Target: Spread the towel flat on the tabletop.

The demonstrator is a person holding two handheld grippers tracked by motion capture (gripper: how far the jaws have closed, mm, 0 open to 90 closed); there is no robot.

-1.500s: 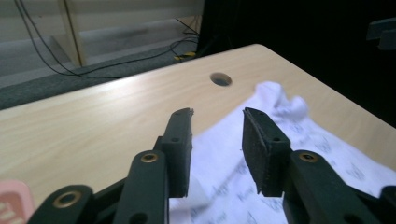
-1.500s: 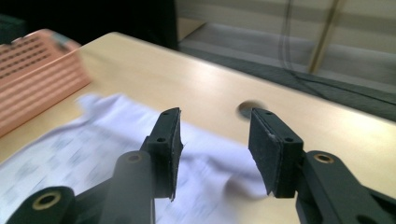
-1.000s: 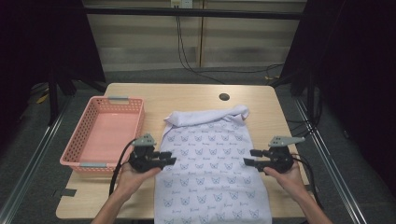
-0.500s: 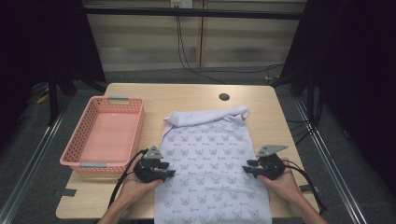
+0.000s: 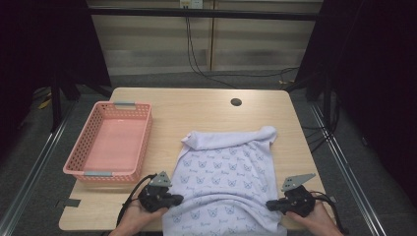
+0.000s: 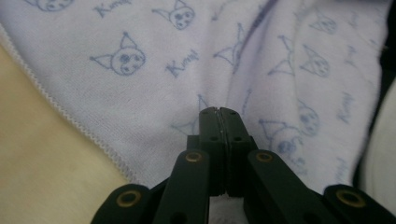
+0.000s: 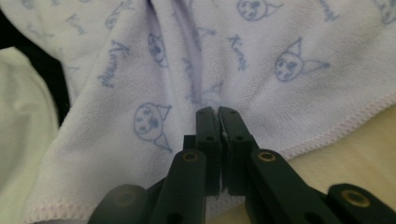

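Both tools have come back toward the bench's near edge since a second ago, sliding from mid-towel down to its near corners; towel looks unmoved

High view: left tool (image 5: 173, 198) at the towel's (image 5: 226, 177) 7 o'clock corner, right tool (image 5: 272, 205) at its 5 o'clock corner, each held in a hand at the near edge of the bench (image 5: 196, 108). Towel is pale lilac with a cat-face print, spread flat over the near right part of the bench, its far edge folded over in a roll at 12 o'clock. Pink basket (image 5: 110, 142) sits at 9 o'clock of the towel, just beside it, not touching

Left gripper view: left tool (image 6: 219, 111) jaws closed together, pinching a ridge of towel (image 6: 140, 88) cloth at their tips; hemmed edge runs toward 7 o'clock, bare bench (image 6: 42, 177) beyond it

Right gripper view: right tool (image 7: 218, 110) jaws likewise closed, gripping a pleat of towel (image 7: 280, 88); hem runs at 4 o'clock with bench (image 7: 355, 158) below it
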